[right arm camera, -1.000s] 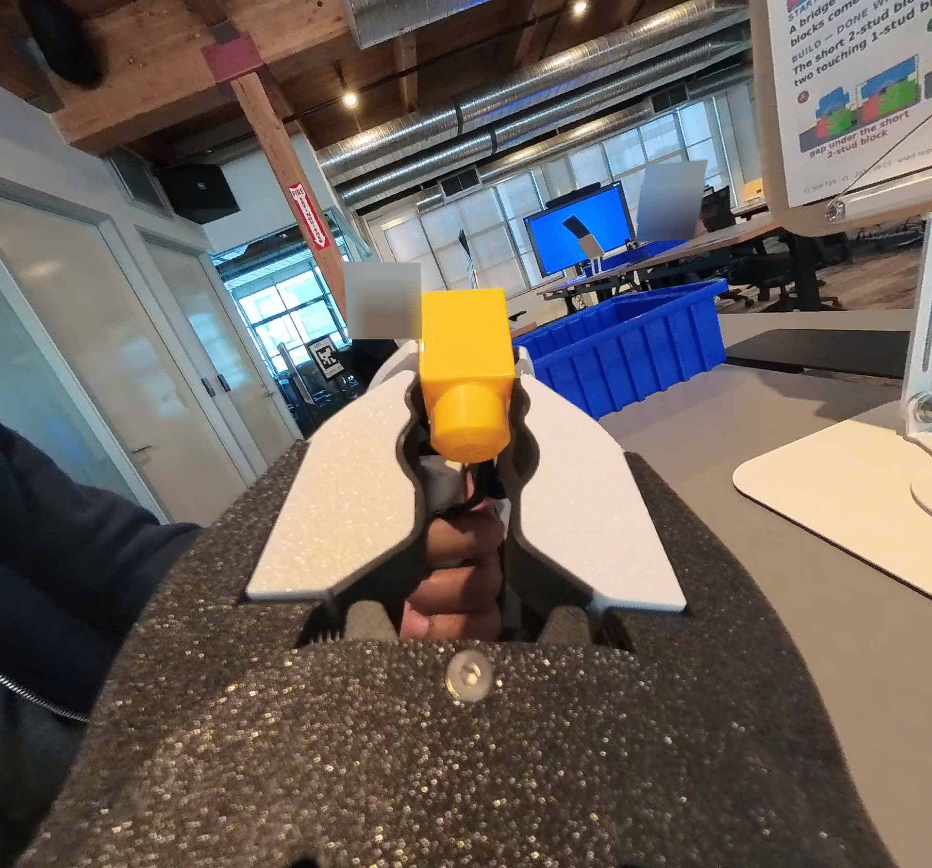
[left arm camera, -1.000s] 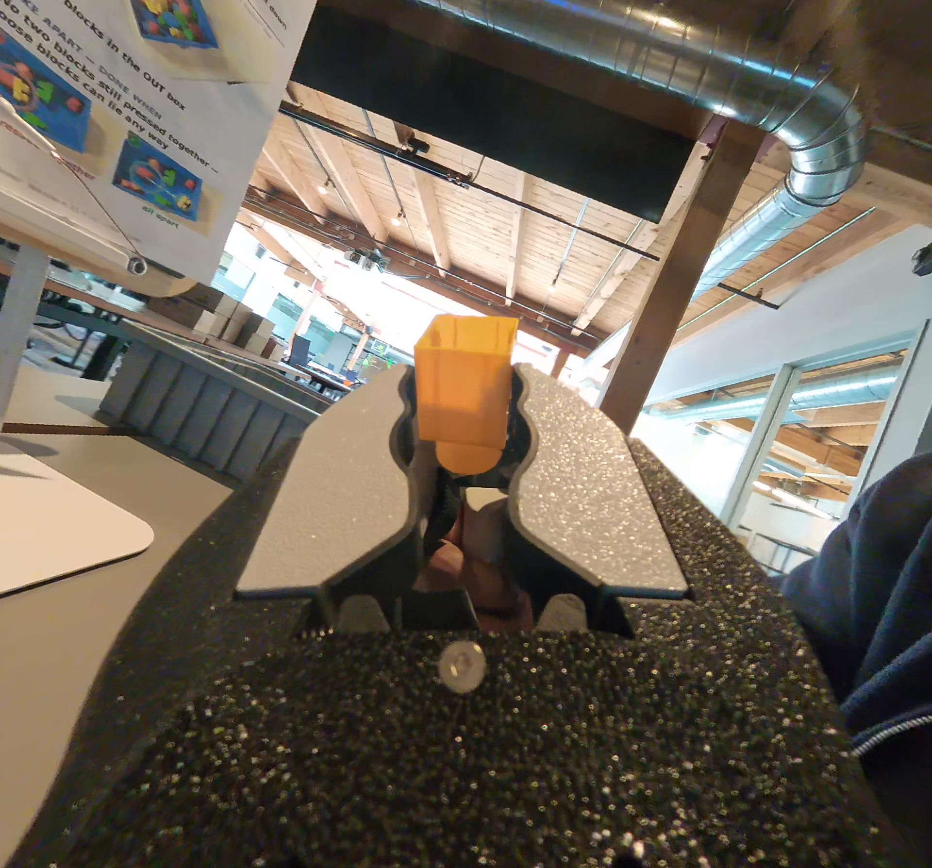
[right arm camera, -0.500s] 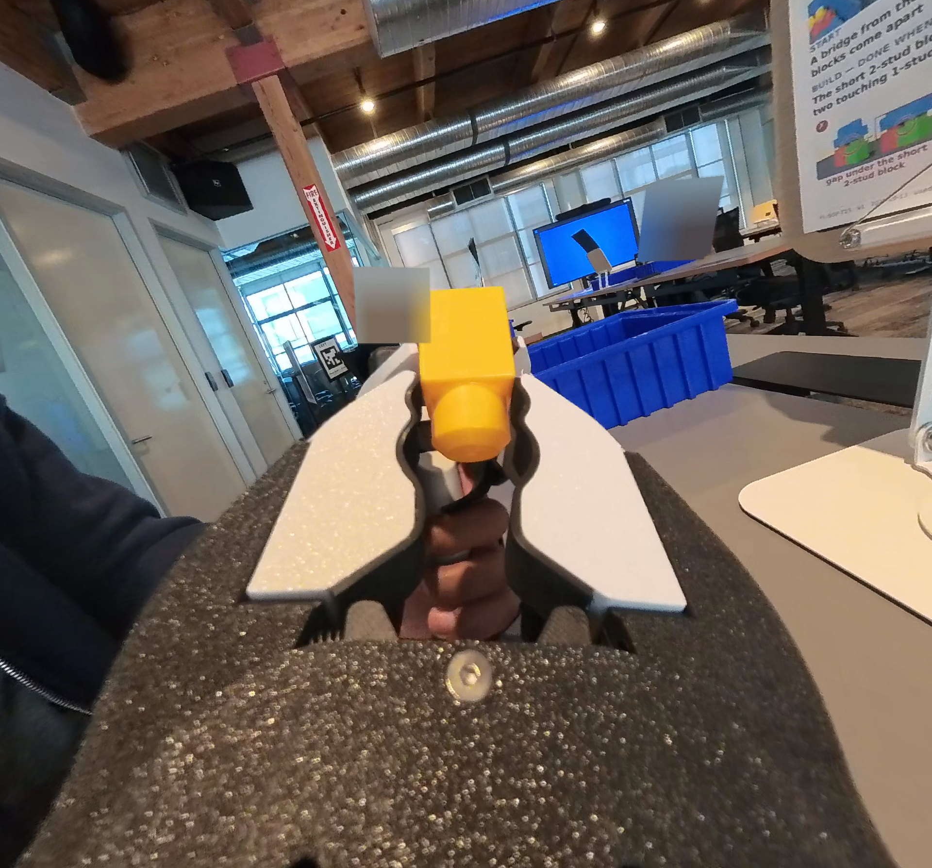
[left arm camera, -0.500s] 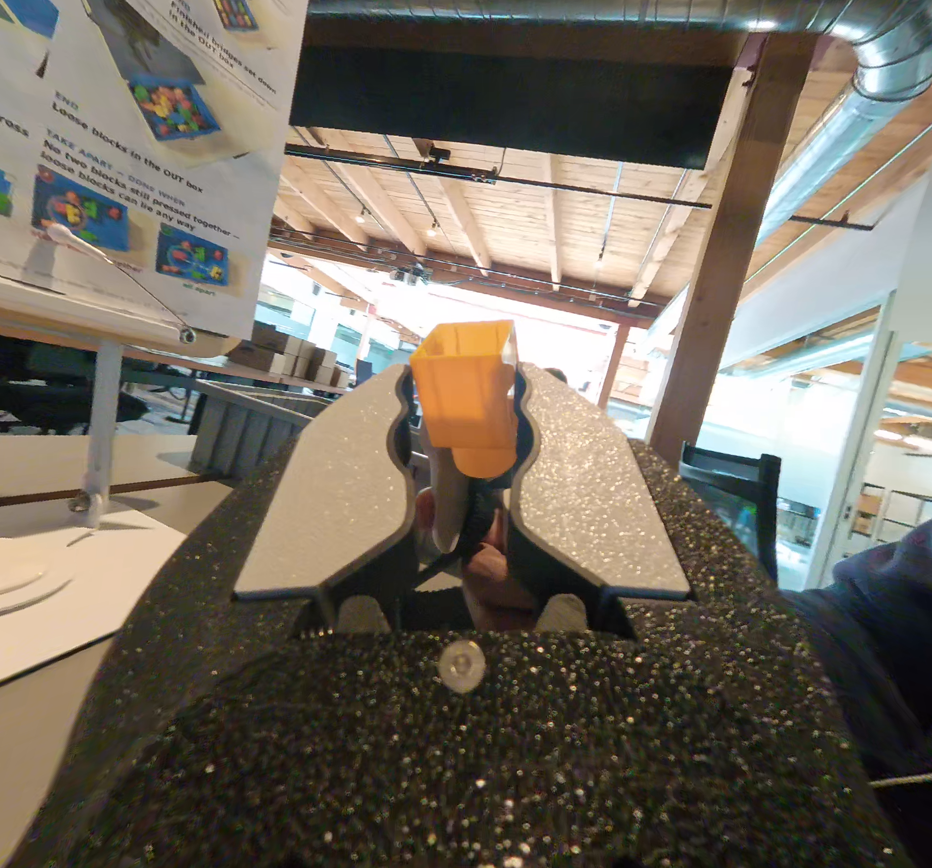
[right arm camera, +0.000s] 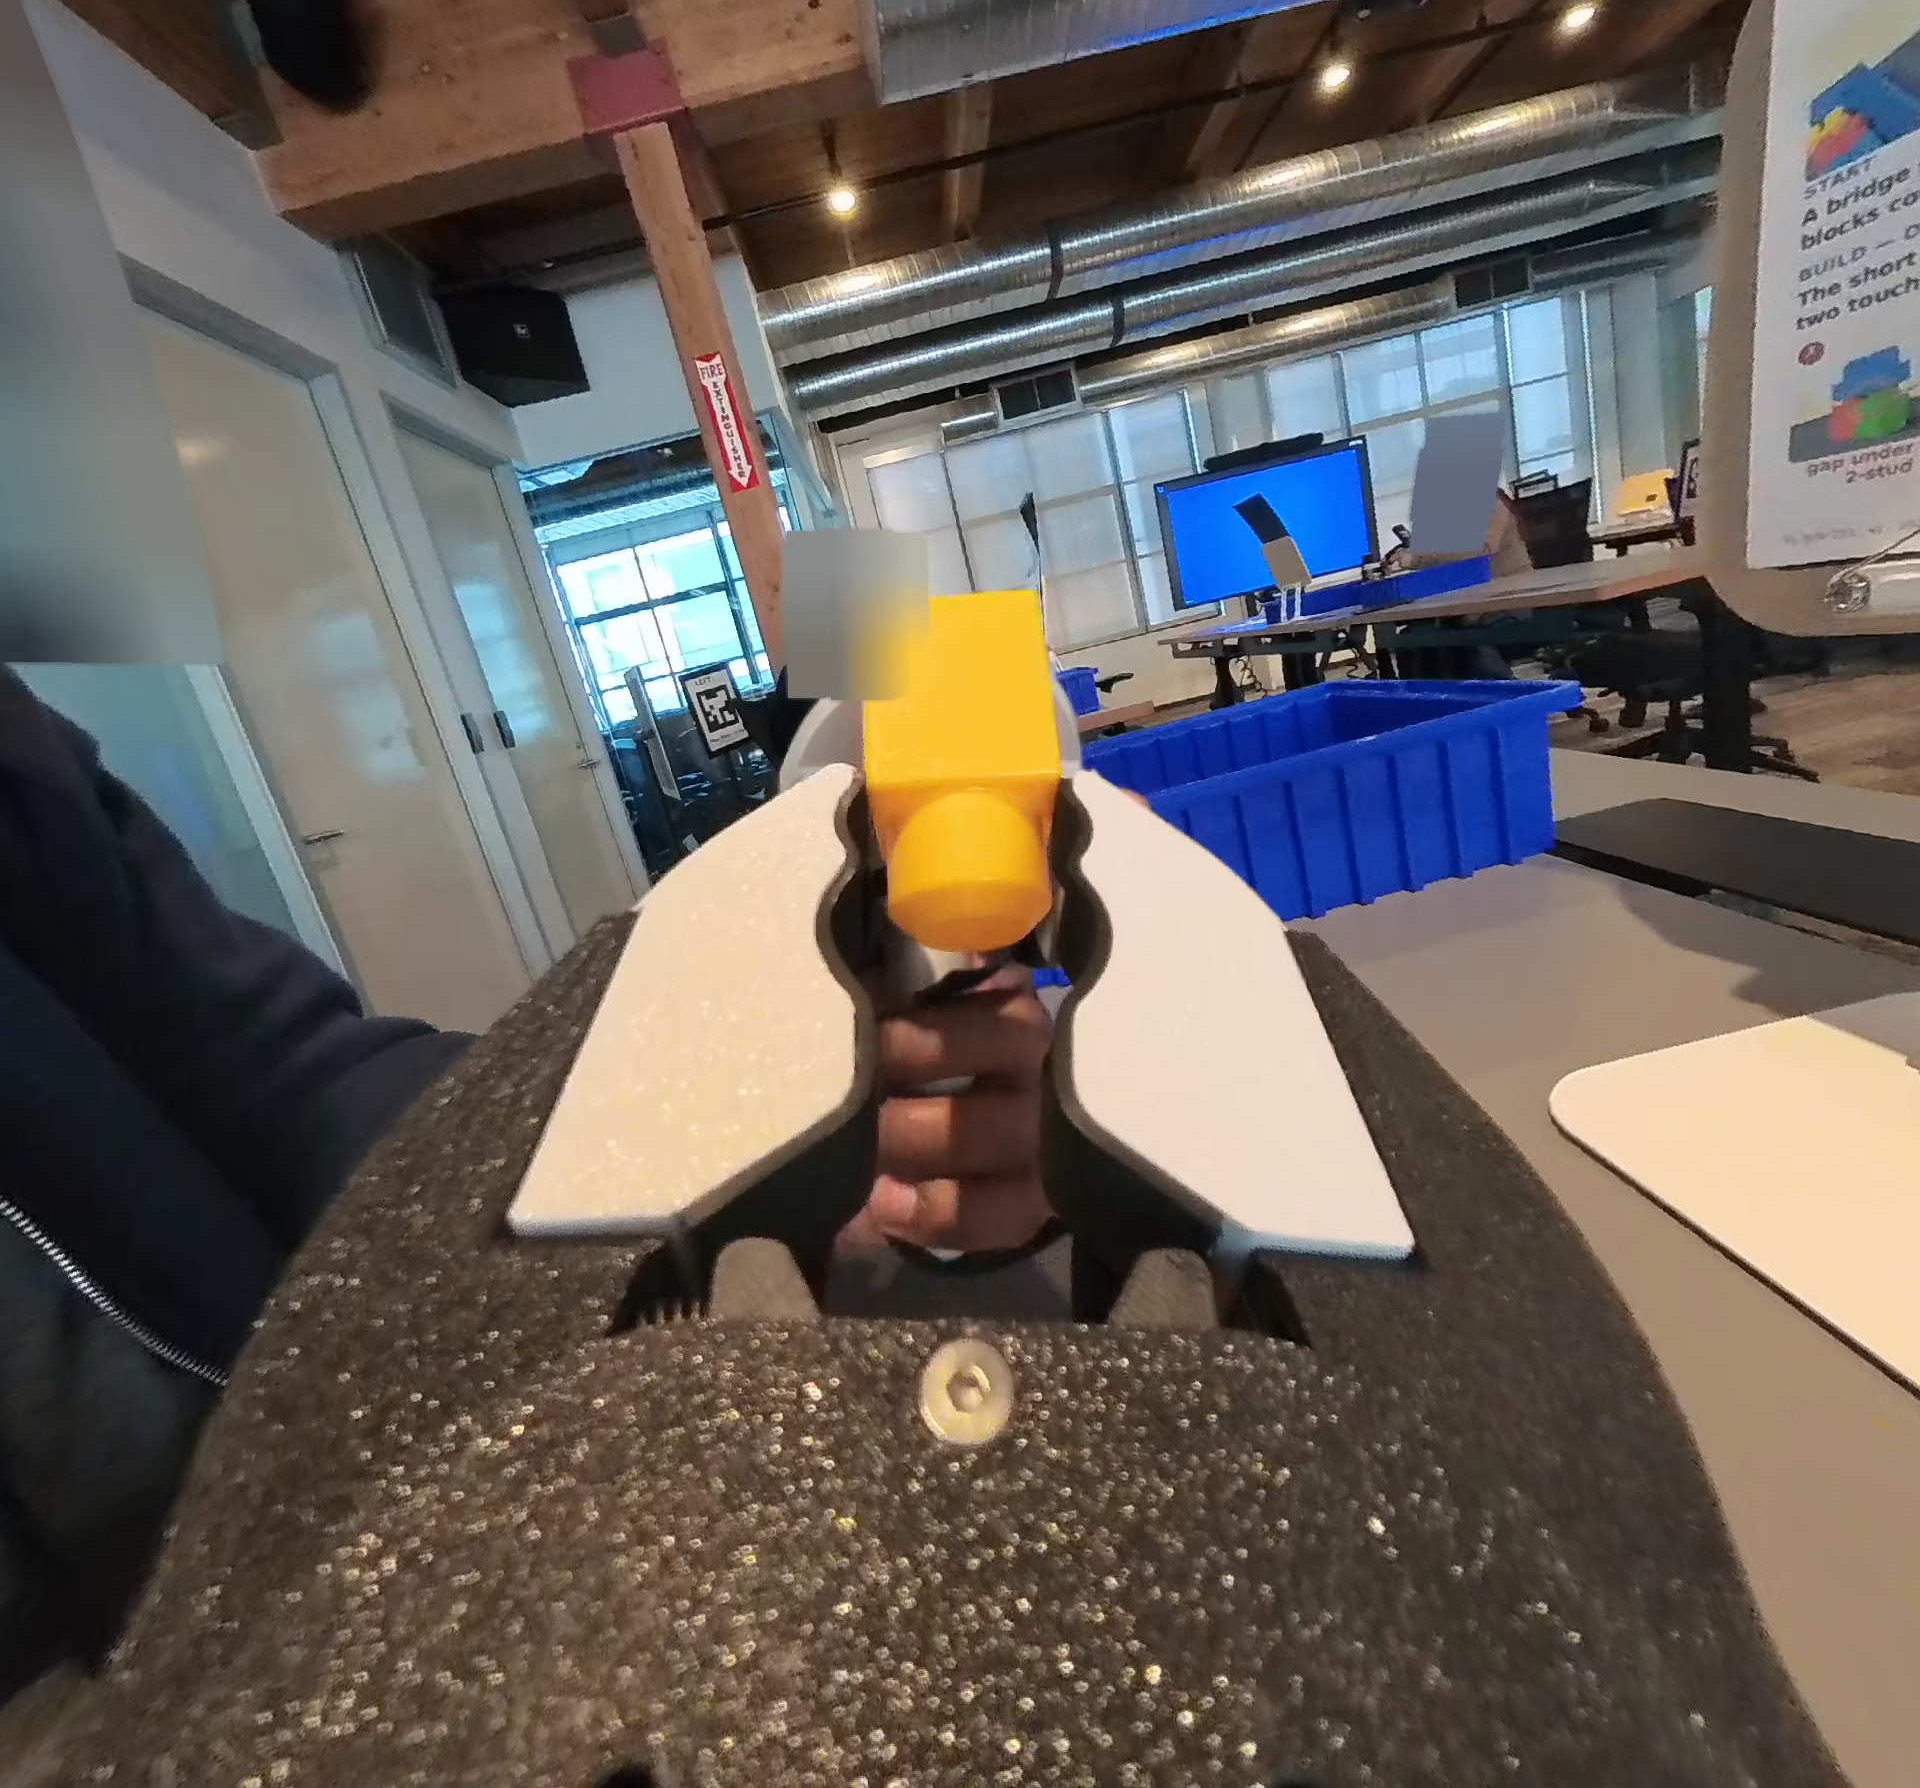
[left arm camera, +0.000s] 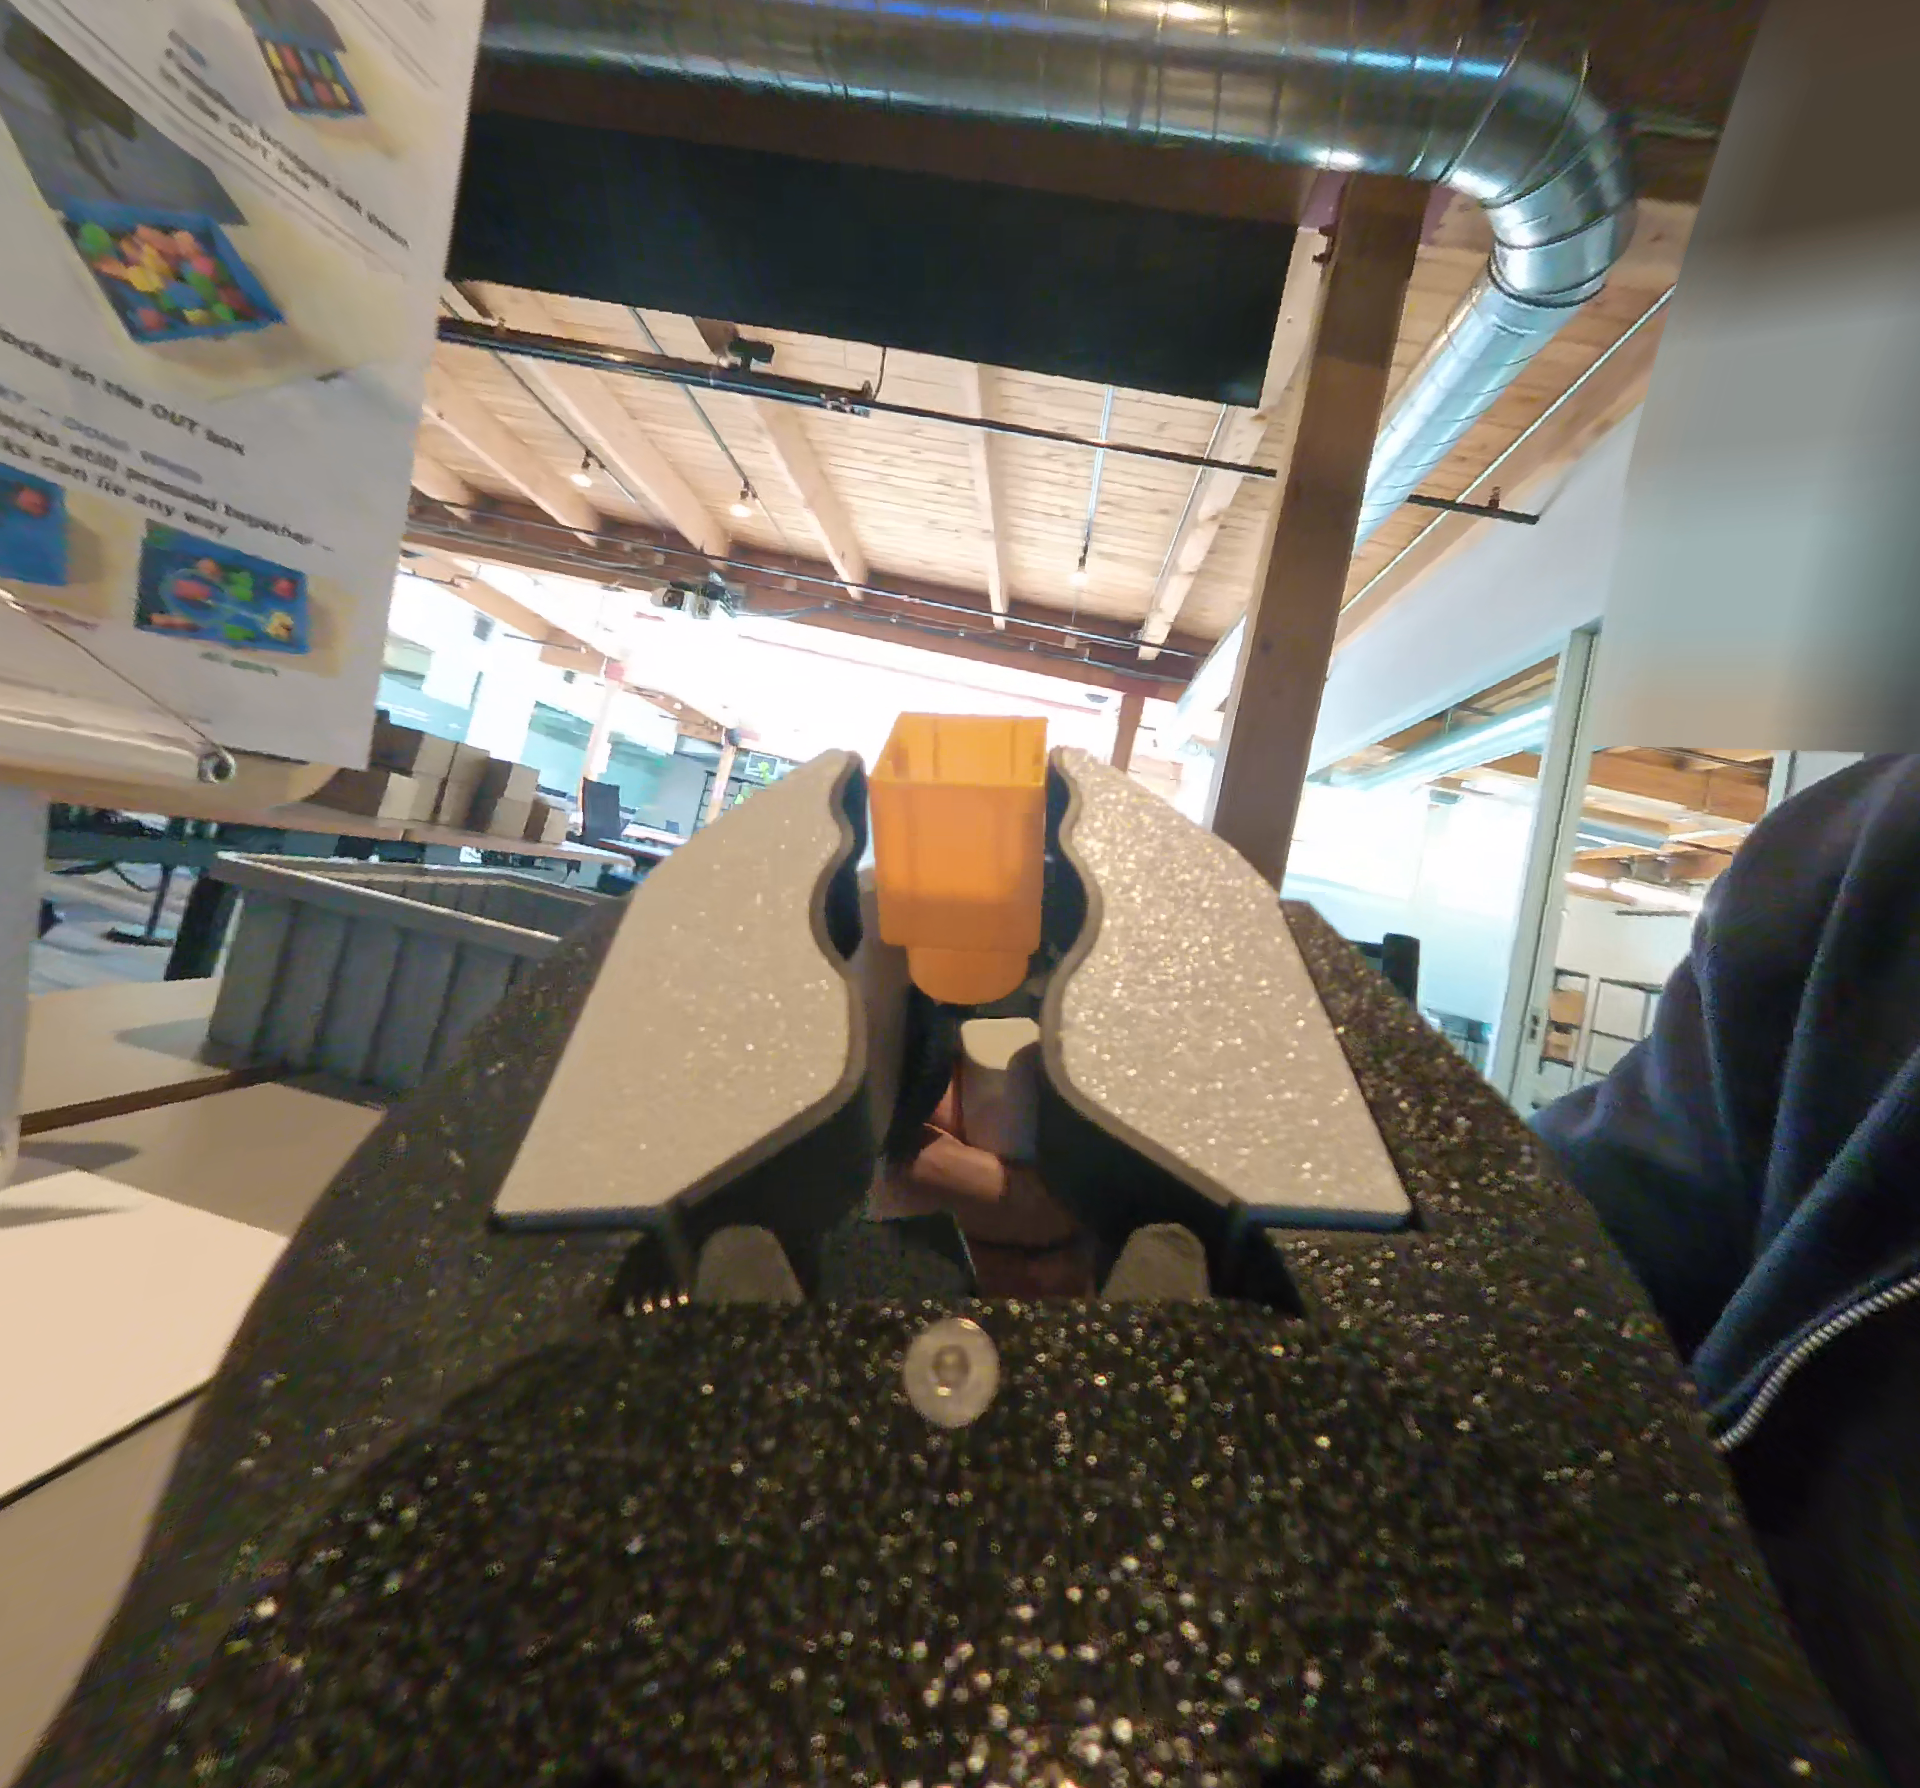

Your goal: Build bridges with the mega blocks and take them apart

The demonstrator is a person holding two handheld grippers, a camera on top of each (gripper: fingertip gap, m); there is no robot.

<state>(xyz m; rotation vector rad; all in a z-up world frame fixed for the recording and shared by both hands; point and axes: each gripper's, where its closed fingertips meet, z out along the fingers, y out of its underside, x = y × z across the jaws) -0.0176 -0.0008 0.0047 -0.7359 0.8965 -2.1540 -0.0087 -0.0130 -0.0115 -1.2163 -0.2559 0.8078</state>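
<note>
— Between the fingers of the left gripper (left arm camera: pixel 958 808): clamped on an orange block (left arm camera: pixel 958 850), stud pointing back toward the camera, hollow underside facing away. Held up in the air, well above the table (left arm camera: pixel 135 1042).

— And at the right gripper (right arm camera: pixel 961 793)?

— Same story — closed tight on a yellow block (right arm camera: pixel 961 741), round stud (right arm camera: pixel 968 871) toward the lens, body sticking out past the fingertips. Tilted upward, clear of the table (right arm camera: pixel 1475 1000).

— Behind the left one?

— Grey ribbed bin (left arm camera: pixel 364 969) on the table, off to the left and farther back. White instruction sheet (left arm camera: pixel 208 284) on a stand at upper left, white mat (left arm camera: pixel 114 1291) below it. Dark sleeve (left arm camera: pixel 1787 1063) with a zipper at the right edge.

— Behind the right one?

— Blue ribbed bin (right arm camera: pixel 1340 782) on the table just past the fingertips, to the right. White mat (right arm camera: pixel 1766 1146) at lower right, another instruction sheet (right arm camera: pixel 1849 232) at the far right edge. Dark jacket sleeve (right arm camera: pixel 135 1063) on the left. Fingers of a hand (right arm camera: pixel 961 1104) visible through the gap under the block, gripping the handle.

— Contents of either bin?

— Cannot tell from this low angle.
</note>
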